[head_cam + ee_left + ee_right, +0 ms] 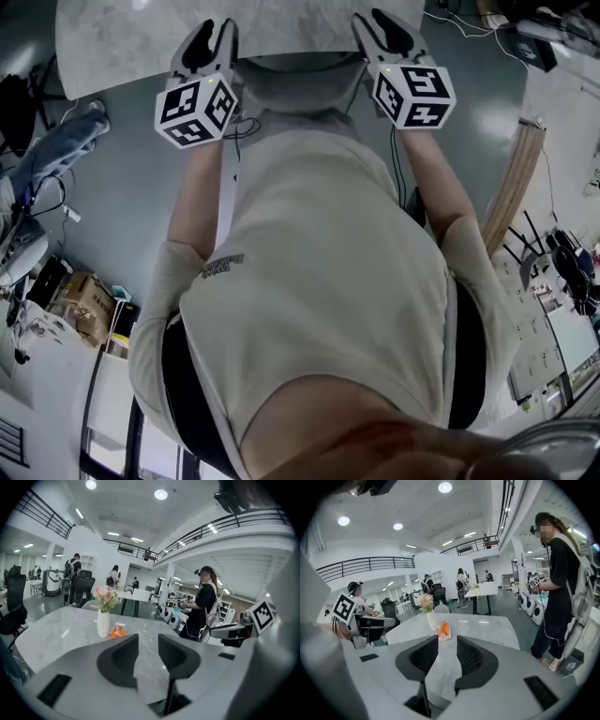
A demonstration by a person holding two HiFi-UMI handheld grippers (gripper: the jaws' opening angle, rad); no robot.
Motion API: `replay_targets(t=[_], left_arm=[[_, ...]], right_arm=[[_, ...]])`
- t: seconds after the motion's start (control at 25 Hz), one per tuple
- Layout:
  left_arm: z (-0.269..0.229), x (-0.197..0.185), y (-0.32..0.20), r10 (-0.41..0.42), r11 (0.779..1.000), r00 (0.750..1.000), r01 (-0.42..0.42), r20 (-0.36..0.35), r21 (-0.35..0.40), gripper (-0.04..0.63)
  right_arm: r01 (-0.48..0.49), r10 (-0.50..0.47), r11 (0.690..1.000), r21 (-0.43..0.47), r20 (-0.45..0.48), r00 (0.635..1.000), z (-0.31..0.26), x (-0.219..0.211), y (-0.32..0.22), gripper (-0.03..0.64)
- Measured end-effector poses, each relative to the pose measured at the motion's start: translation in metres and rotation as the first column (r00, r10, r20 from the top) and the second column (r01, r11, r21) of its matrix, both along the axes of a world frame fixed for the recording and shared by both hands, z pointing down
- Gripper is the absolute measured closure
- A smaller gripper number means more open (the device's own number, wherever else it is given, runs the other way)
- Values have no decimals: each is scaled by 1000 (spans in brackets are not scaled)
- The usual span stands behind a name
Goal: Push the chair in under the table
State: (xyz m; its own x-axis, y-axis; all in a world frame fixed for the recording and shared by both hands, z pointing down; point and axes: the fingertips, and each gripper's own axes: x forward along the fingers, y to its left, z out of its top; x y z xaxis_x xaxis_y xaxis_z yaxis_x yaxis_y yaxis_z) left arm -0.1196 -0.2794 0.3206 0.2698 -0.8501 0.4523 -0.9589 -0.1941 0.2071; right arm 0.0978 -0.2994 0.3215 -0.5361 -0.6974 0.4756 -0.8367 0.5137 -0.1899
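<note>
Seen from the head view, the grey chair (298,86) stands right in front of the person, its curved back at the edge of the marble table (131,42) and its seat hidden below the top. My left gripper (212,39) hangs just left of the chair back and my right gripper (382,30) just right of it, both raised above the table edge. In the left gripper view the left gripper (147,644) shows a bare gap between its dark pads, with only table top behind. The right gripper (442,652) is likewise open and holds nothing.
On the table stand a white vase of flowers (103,615) and an orange packet (445,629). A person in black (558,588) stands to the right of the table. Boxes (86,302) and cables lie on the floor at left, and a wooden post (514,183) leans at right.
</note>
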Motion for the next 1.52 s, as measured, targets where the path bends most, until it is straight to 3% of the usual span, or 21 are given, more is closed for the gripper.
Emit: replay_targets(t=[0.28, 0.72, 0.88, 1.04, 1.24, 1.52], left_arm=[[-77, 5, -5, 36, 981, 998, -46, 53, 191, 479], [-151, 16, 8, 78, 912, 990, -118, 116, 392, 508], [-169, 18, 15, 86, 890, 986, -140, 141, 433, 521], [-179, 14, 22, 78, 879, 983, -147, 167, 453, 546], [-183, 9, 28, 91, 880, 987, -143, 136, 453, 555], [-184, 9, 31, 113, 872, 982, -172, 152, 458, 573]], right_arm=[[14, -26, 989, 147, 79, 997, -73, -24, 0, 515], [27, -74, 930, 366, 116, 990, -156, -56, 23, 561], [21, -86, 907, 421, 136, 987, -181, -63, 36, 574], [5, -83, 907, 421, 167, 982, -191, -66, 44, 595], [7, -85, 907, 421, 167, 982, -194, -73, 51, 600], [43, -112, 898, 437, 134, 985, -196, -89, 56, 607]])
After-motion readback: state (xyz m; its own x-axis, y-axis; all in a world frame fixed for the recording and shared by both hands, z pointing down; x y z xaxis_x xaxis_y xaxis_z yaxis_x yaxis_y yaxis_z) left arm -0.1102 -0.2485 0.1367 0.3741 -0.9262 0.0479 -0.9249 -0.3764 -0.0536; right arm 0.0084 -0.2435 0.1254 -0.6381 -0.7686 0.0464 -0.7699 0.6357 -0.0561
